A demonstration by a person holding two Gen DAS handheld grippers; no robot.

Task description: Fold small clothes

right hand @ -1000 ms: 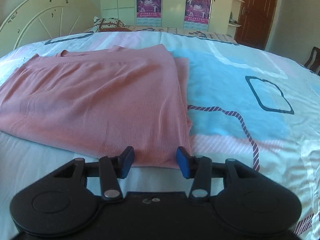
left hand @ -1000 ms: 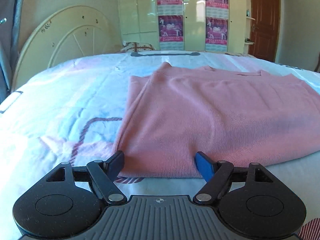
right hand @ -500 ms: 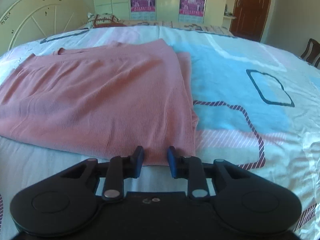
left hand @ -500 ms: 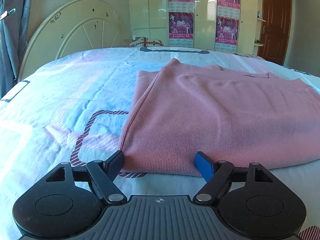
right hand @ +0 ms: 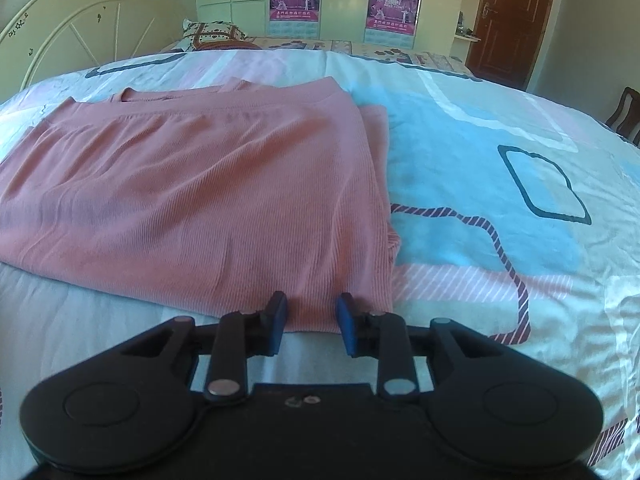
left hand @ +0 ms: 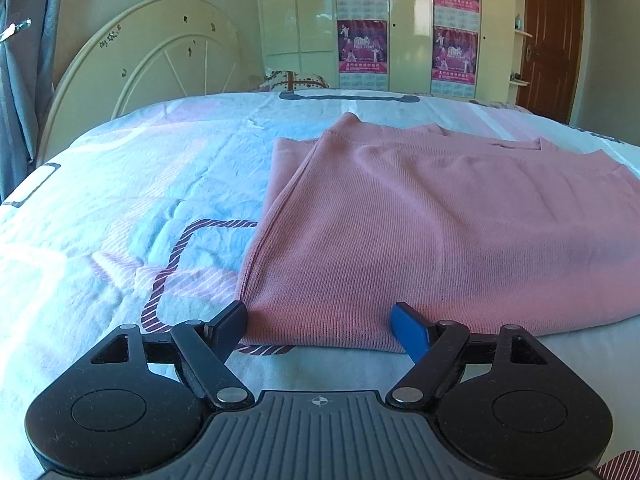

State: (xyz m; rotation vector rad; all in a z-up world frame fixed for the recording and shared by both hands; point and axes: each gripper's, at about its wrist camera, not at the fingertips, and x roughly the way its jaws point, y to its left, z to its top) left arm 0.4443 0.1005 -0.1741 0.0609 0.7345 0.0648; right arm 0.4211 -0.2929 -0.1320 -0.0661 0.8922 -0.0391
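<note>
Since 0.5 s ago, the right gripper (right hand: 311, 316) has been reopened from a narrow gap to a moderate spread, while the left gripper (left hand: 320, 326) has been kept wide apart and brought slightly closer to the near hem. Nothing is pinched by either claw: the left jaws are spread broadly, the right jaws are parted less widely, and bare cloth shows between each pair.

The pink garment (left hand: 420, 220) is laid flat on the patterned bedsheet (right hand: 500, 200), already folded into layers, with its near hem at 6 o'clock in both views. In the left view its left edge is seen running from 6 toward 12 o'clock; in the right view its right edge is seen doing the same.

The step in hand is judged to be the gripping of the 2 near corners for the next fold. It would be done well if each claw were slid along the sheet so that all layers at the hem are caught between the pads, not the top layer alone. Both corners should be closed on together and lifted evenly toward 12 o'clock, so that the edges stay aligned and the sheet is not dragged up.
</note>
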